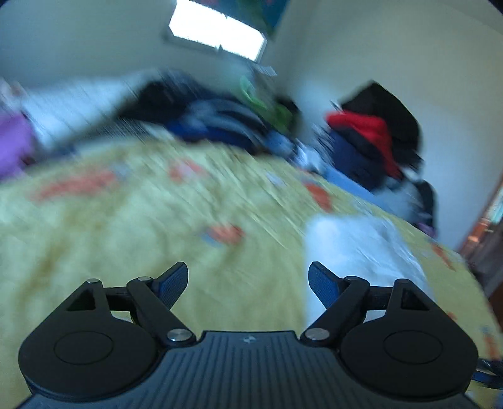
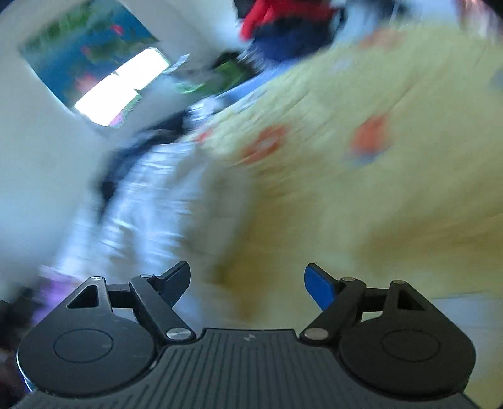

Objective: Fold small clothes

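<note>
Both views are motion-blurred. My left gripper (image 1: 248,284) is open and empty above a yellow bedspread (image 1: 125,220) with orange patches. A white garment (image 1: 361,251) lies on the bedspread just right of its right finger. My right gripper (image 2: 247,284) is open and empty, tilted over the same bedspread (image 2: 377,188). A white and light-blue cloth (image 2: 141,214) lies ahead of its left finger; I cannot tell whether it is the same garment.
A pile of dark blue and black clothes (image 1: 220,122) lies at the far side of the bed. A red, navy and black heap (image 1: 371,141) stands at the right, also in the right wrist view (image 2: 283,22). A bright window (image 1: 217,28) is in the wall.
</note>
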A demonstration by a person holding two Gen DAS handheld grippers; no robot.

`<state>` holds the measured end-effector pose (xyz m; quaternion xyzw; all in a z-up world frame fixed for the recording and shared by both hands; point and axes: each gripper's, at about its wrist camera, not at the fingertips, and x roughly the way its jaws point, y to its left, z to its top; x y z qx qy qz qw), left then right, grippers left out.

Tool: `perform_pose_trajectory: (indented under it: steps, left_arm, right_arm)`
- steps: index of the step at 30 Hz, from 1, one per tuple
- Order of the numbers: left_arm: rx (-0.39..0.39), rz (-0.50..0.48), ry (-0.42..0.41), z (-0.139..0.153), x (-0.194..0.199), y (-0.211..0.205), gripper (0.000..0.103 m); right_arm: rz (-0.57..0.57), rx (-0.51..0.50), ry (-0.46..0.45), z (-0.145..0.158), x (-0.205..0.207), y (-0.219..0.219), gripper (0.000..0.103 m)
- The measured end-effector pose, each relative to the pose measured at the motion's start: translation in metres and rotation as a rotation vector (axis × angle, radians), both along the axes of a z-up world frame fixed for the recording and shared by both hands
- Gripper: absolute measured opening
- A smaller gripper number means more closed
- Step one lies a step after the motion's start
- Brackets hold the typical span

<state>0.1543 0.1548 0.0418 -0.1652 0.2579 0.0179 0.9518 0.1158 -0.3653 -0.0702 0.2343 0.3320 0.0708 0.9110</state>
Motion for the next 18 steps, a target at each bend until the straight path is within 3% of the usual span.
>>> perform_pose_trajectory:
  steps: [2, 4, 6, 11, 14, 16, 18]
  left_arm:
    - [0.068, 0.048, -0.066, 0.018, -0.021, 0.006, 0.086]
    - [0.188, 0.058, -0.122, 0.03, -0.035, -0.001, 0.099]
    - [0.268, 0.032, -0.157, 0.032, -0.042, -0.018, 0.099]
    - [0.212, -0.141, -0.131, 0.01, -0.029, -0.077, 0.1]
    - [0.302, -0.196, -0.178, -0.005, -0.01, -0.127, 0.1]
    - [0.374, -0.249, -0.185, -0.017, -0.001, -0.157, 0.1]
    - [0.416, -0.294, -0.138, -0.033, 0.009, -0.178, 0.099]
  right_arm:
    - [-0.044, -0.18, -0.02, 0.007, -0.027, -0.01, 0.082]
    - [-0.054, -0.357, -0.064, 0.019, -0.051, -0.01, 0.092]
    - [-0.055, -0.441, -0.085, 0.028, -0.064, -0.002, 0.096]
    - [0.046, -0.292, -0.14, 0.038, -0.046, 0.029, 0.096]
    - [0.12, -0.216, -0.226, 0.05, -0.014, 0.068, 0.095]
    - [0.186, -0.08, -0.247, 0.056, 0.016, 0.087, 0.094]
    - [0.206, 0.075, -0.212, 0.058, 0.053, 0.099, 0.095]
